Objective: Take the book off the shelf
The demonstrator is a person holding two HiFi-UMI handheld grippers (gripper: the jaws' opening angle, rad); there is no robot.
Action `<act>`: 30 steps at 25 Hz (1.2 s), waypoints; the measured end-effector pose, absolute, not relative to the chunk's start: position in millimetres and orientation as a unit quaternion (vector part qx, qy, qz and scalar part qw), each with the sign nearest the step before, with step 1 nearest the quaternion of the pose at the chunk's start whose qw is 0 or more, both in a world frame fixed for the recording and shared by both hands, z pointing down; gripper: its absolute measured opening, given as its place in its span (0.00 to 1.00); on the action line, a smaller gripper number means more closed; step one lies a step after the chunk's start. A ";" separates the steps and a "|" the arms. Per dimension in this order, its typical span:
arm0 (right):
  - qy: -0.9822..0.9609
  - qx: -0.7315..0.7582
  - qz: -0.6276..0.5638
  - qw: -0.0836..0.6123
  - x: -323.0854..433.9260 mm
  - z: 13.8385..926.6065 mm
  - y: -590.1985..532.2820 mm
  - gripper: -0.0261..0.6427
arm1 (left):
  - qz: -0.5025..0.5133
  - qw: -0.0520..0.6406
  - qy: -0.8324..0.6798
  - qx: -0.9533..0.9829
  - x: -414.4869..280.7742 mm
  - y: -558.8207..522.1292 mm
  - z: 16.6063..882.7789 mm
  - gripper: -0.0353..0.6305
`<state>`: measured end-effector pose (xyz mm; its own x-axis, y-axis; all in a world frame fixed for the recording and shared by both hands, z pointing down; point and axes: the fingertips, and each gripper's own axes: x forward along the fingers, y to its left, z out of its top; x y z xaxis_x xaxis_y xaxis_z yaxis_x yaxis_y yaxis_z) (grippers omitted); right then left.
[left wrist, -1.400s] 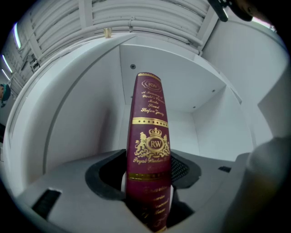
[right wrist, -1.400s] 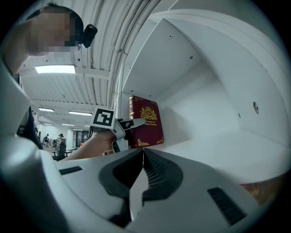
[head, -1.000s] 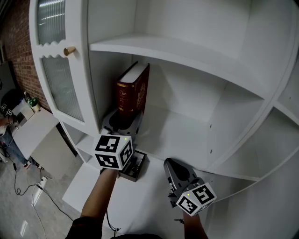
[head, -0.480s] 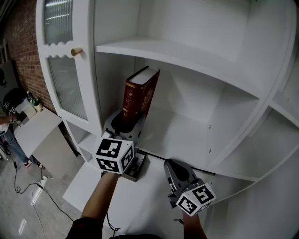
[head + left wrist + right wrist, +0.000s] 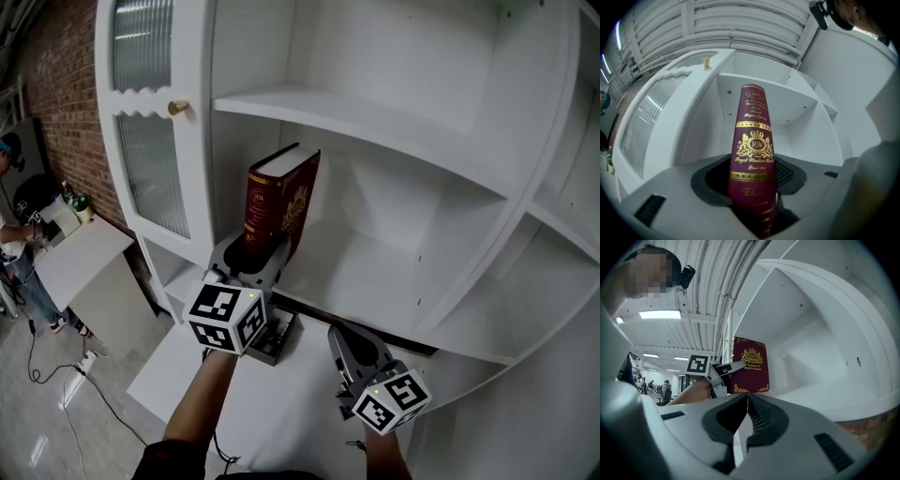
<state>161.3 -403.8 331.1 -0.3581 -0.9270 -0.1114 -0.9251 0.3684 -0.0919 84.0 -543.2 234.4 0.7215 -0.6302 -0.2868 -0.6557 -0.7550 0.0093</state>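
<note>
A dark red book (image 5: 279,202) with gold lettering stands upright at the left end of the white shelf (image 5: 375,272). My left gripper (image 5: 253,255) reaches in from below with the book's lower spine (image 5: 753,140) between its jaws. The jaws of the left gripper (image 5: 757,206) have just been closing, and both pads now press on the book. My right gripper (image 5: 342,337) hangs lower and to the right, in front of the shelf's edge. In the right gripper view its jaws (image 5: 746,401) meet with nothing between them, and the book (image 5: 750,364) shows beyond them.
A cabinet door (image 5: 150,169) with ribbed glass and a brass knob (image 5: 177,108) stands open just left of the book. Another shelf (image 5: 375,117) runs close above it. A person (image 5: 19,253) stands beside a white table (image 5: 80,258) at the far left.
The left gripper and the book have shifted together toward the shelf's front edge, nearer the door. The right gripper has stayed where it was.
</note>
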 end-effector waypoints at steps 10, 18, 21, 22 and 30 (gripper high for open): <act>0.831 -0.551 -0.001 0.070 145.8 323.8 -387.9 0.07 | 0.144 0.042 0.344 -0.927 68.3 -519.4 234.4 0.41; 0.837 -0.543 0.005 0.061 132.0 321.3 -374.3 0.07 | 0.147 0.041 0.346 -0.926 53.6 -499.6 235.5 0.41; 0.839 -0.541 0.004 0.060 127.3 321.5 -370.5 0.07 | 0.149 0.039 0.343 -0.927 48.4 -491.8 235.6 0.41; 0.839 -0.540 0.004 0.060 125.4 321.9 -369.2 0.07 | 0.151 0.036 0.342 -0.927 46.2 -489.4 235.7 0.41; 0.843 -0.534 0.002 0.063 114.2 323.0 -358.2 0.07 | 0.152 0.039 0.353 -0.922 30.4 -471.7 241.1 0.41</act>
